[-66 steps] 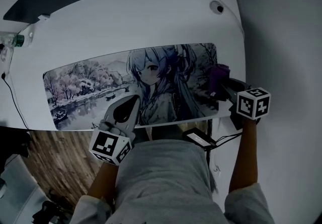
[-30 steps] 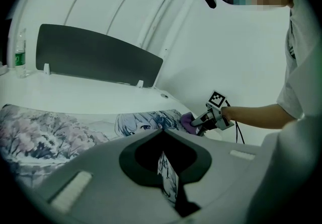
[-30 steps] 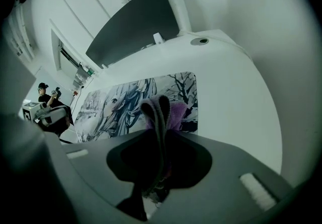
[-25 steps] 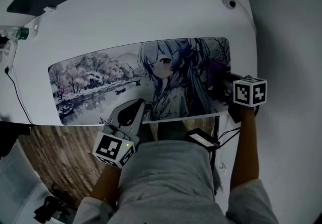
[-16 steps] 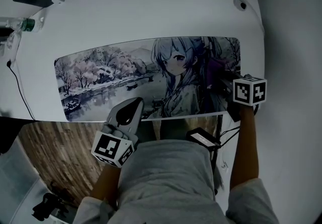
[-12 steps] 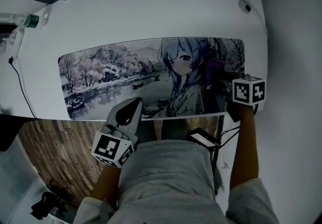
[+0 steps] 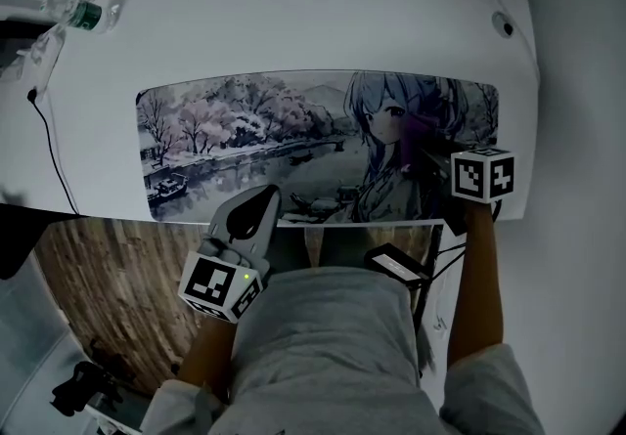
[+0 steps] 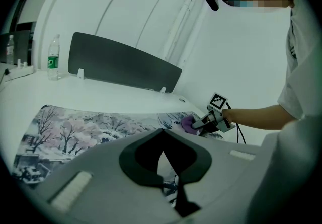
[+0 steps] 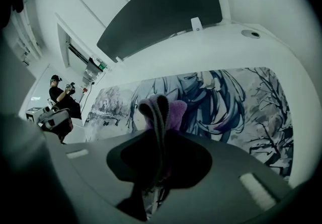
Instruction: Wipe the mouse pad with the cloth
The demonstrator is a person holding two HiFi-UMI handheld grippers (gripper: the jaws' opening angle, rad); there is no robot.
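The mouse pad (image 7: 293,145) lies lengthwise on the white desk (image 7: 293,22). The left gripper (image 7: 264,195) is at the pad's near edge, about mid-length, with its tips just over that edge. The right gripper (image 7: 437,152) is over the pad's right end, with the purple cloth (image 7: 423,126) at its tips, on the pad surface. A bottle (image 7: 80,13) is beyond the pad's far left corner. A black cable (image 7: 54,154) runs past the pad's left end.
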